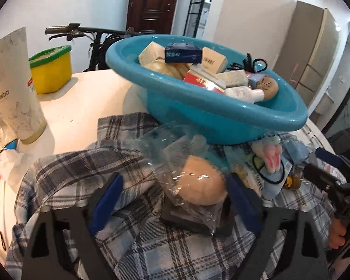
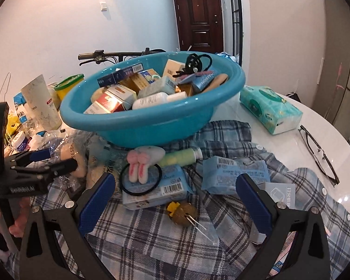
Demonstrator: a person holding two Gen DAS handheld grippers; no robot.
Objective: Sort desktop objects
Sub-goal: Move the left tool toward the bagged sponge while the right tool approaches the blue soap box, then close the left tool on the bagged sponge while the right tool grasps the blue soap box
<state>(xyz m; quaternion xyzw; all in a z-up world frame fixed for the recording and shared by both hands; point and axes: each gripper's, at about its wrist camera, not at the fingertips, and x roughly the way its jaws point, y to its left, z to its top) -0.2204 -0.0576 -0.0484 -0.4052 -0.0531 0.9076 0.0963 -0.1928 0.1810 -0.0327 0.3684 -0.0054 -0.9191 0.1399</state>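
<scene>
Left tongs (image 1: 172, 200) stand apart around a tan round thing in a clear wrapper (image 1: 201, 186), which lies on a plaid shirt (image 1: 86, 170). One blue pad is at the wrapper's right edge, the other well clear on the left; contact at the right pad cannot be told. No grip shows. A dark flat block (image 1: 189, 221) sits under the wrapper.

Right tongs (image 2: 175, 200) wide open, nothing pressed between them. Between the pads lie a pale blue wipes pack (image 2: 165, 186) and a small brown tuft with a yellow bit and two white sticks (image 2: 183, 212), both on the shirt. On top of the wipes pack: a black hair tie (image 2: 141, 179) with a white and pink plush charm (image 2: 143, 161). Just behind it, a green tube (image 2: 179, 157) on its side. To the right, a second blue pack (image 2: 235, 172), label up, and a clear plastic box (image 2: 277, 193) beside the right pad.

Teal basin (image 2: 151, 119) stands behind all this, its base on the shirt's far edge, heaped with small boxes, a white bottle, a black hair claw and a tan plush thing.

White counter (image 2: 289, 154) carries the lot. Right of the basin: a tissue pack (image 2: 270, 109), then a pair of glasses (image 2: 319, 151), folded open, well apart from the shirt. Left of the basin: a tall white tub (image 1: 14, 88) and a yellow box with a green lid (image 1: 52, 70), more small clutter at the counter's left edge.

A hand (image 2: 4, 212) shows at the lower left of the right view, holding the other tool's handle. Bicycle handlebars (image 1: 65, 31) and a dark door (image 2: 198, 16) behind.
</scene>
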